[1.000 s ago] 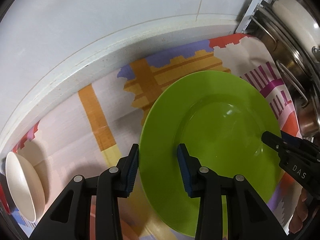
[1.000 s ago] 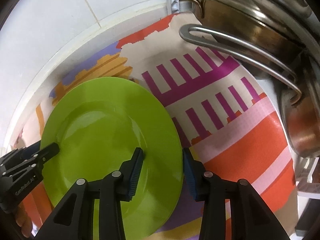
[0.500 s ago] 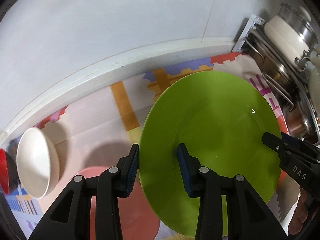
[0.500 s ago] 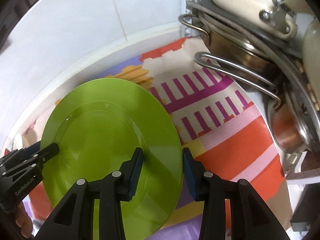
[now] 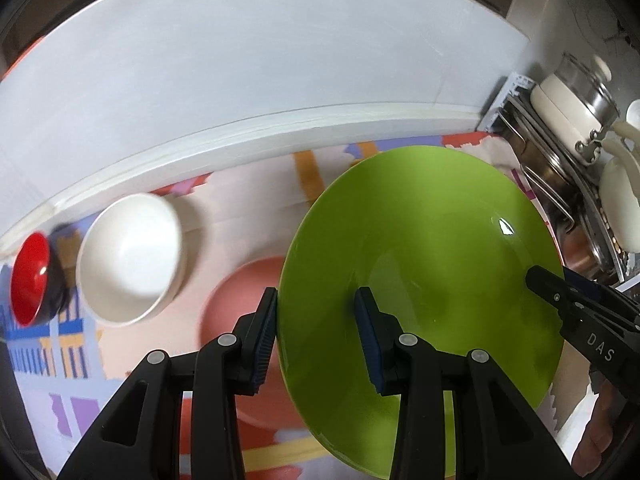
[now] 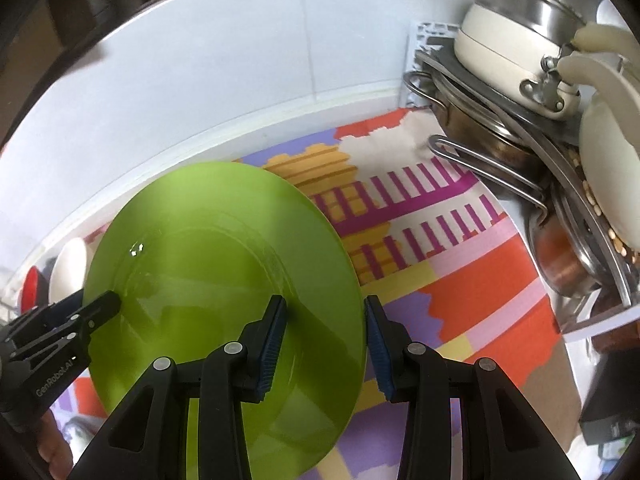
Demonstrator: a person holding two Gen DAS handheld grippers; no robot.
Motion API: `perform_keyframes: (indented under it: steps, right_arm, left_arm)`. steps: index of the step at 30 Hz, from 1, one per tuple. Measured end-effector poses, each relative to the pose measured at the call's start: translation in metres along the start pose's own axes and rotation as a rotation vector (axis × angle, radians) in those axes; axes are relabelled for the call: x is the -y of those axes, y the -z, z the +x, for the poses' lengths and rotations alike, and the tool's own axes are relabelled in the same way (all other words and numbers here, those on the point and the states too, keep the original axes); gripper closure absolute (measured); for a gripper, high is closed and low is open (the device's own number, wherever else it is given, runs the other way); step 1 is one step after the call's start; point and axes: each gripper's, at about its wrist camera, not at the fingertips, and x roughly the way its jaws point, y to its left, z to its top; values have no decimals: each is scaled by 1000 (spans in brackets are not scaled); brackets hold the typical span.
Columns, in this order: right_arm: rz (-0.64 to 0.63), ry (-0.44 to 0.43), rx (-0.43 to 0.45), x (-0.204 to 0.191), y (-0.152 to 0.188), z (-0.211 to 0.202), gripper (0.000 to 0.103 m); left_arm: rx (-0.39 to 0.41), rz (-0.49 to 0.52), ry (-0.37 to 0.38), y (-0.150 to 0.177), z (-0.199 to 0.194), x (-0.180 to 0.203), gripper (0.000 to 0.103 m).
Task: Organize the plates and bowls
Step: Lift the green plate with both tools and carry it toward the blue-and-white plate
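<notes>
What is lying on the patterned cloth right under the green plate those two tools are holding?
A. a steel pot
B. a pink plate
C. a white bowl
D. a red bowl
B: in the left wrist view, a pink plate shows beneath the green plate's left edge.

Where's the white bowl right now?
In the left wrist view, the white bowl sits at the left on the patterned cloth, between the red bowl and the pink plate, close to the white wall ledge.
</notes>
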Motion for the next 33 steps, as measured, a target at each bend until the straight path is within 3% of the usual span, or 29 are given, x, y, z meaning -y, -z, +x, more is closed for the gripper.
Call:
perform_keyframes:
  steps: [16, 33]
  right_arm:
    - [-110, -59, 30, -92, 44, -33, 62]
    - [-179, -110, 45, -188, 95, -65, 62]
  left_arm:
    - [63, -118, -57, 63, -55, -97, 65]
    - [85, -179, -103, 115, -109, -185, 65]
